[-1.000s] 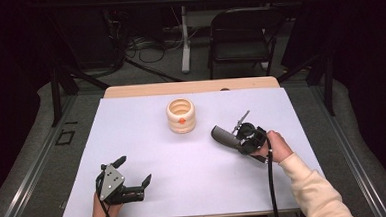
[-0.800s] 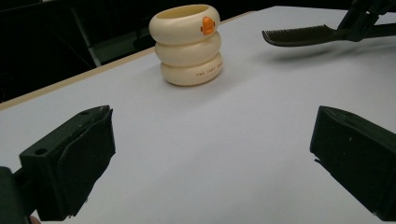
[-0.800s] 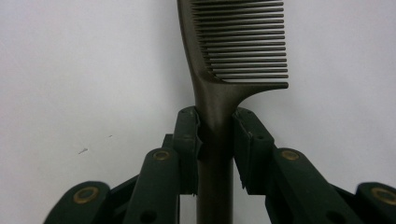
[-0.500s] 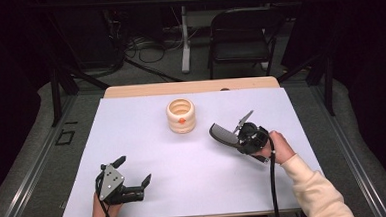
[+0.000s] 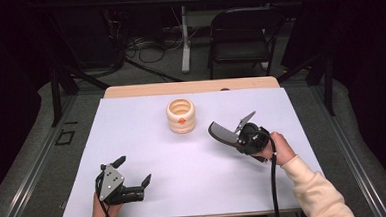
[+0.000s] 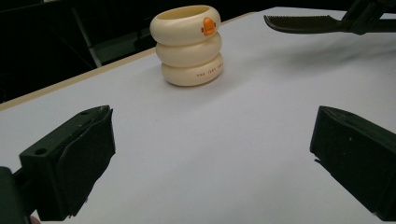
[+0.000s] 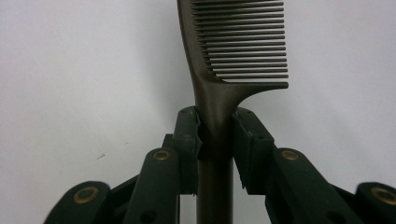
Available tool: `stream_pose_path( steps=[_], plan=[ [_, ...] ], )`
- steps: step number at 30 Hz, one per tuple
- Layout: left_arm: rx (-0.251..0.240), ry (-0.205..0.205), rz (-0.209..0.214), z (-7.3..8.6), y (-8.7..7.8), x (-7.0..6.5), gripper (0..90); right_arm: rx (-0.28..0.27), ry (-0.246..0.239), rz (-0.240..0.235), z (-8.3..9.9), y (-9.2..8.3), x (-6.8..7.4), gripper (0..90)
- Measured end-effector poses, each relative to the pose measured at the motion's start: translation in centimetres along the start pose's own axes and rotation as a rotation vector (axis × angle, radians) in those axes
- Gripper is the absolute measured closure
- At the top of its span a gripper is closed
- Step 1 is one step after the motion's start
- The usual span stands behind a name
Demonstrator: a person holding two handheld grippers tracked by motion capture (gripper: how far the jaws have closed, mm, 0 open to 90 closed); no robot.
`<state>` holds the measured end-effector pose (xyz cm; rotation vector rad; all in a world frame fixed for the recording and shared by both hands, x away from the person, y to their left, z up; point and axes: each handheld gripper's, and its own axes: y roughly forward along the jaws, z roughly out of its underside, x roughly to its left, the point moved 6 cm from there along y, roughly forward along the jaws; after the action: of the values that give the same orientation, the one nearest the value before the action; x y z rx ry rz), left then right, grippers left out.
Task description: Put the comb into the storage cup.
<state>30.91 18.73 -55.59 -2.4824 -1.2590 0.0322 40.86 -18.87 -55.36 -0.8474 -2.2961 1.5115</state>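
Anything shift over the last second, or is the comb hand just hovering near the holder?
Barely. The right gripper, shut on the comb by its handle, crept slightly left toward the cream ringed holder, comb head leading. Nothing was grabbed or let go. The left gripper stayed put near the table's front edge with its jaws open and empty, and the holder has not moved.

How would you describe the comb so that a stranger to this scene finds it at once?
Start at the white table; go right of the cream ringed holder. There the right gripper clamps the handle of a dark comb, the one toothed thing here.
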Motion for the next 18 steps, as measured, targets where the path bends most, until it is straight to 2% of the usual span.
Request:
stream_pose_path(
  steps=[4,14,18],
  plan=[
    [-0.001,0.002,0.0,-0.02,-0.02,0.02,0.1,-0.027,0.004,0.005,-0.02,-0.05,0.11,72.5],
    [-0.003,0.003,-0.002,-0.03,-0.07,0.03,0.1,-0.055,-0.003,0.01,-0.07,-0.32,0.1,72.5],
    [-0.003,-0.001,-0.002,0.0,-0.03,0.07,0.1,-0.069,0.007,-0.005,-0.01,-0.25,-0.11,72.5]
  ],
)
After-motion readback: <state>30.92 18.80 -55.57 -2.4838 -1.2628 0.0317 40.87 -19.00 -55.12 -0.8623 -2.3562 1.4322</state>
